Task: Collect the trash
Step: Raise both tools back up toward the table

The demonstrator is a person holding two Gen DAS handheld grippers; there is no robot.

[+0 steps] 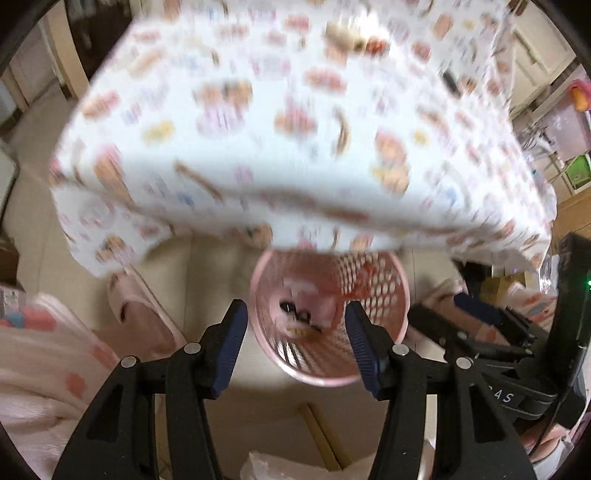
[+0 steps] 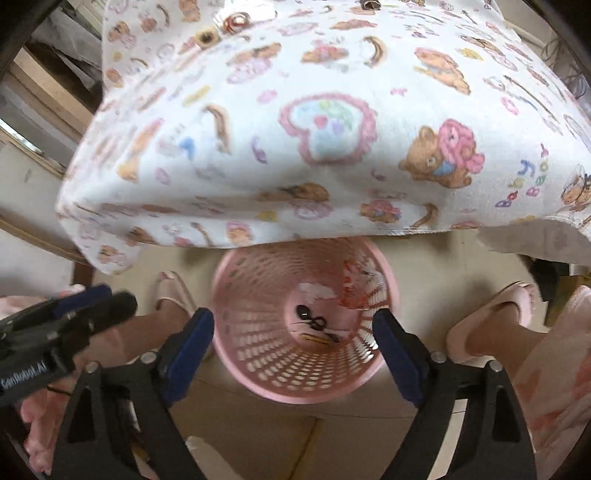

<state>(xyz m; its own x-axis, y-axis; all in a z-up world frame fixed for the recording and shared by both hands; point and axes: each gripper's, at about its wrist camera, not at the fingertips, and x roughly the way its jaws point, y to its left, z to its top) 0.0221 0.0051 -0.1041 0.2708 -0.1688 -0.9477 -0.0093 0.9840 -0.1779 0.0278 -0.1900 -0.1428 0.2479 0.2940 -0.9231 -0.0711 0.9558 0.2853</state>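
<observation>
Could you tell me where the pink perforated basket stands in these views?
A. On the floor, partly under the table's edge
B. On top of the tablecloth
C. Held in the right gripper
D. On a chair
A: the pink basket stands on the floor tiles below the overhanging tablecloth, between two slippered feet, with both grippers apart from it.

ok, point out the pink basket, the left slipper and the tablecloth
pink basket (image 2: pixel 255 384): right wrist view, near rim.
left slipper (image 2: pixel 173 291): right wrist view, toe top.
tablecloth (image 2: pixel 325 129): right wrist view, heart print.

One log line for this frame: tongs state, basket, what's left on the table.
left tongs: open, empty | right tongs: open, empty | pink basket: floor, holds scraps | table: small bits at far edge
</observation>
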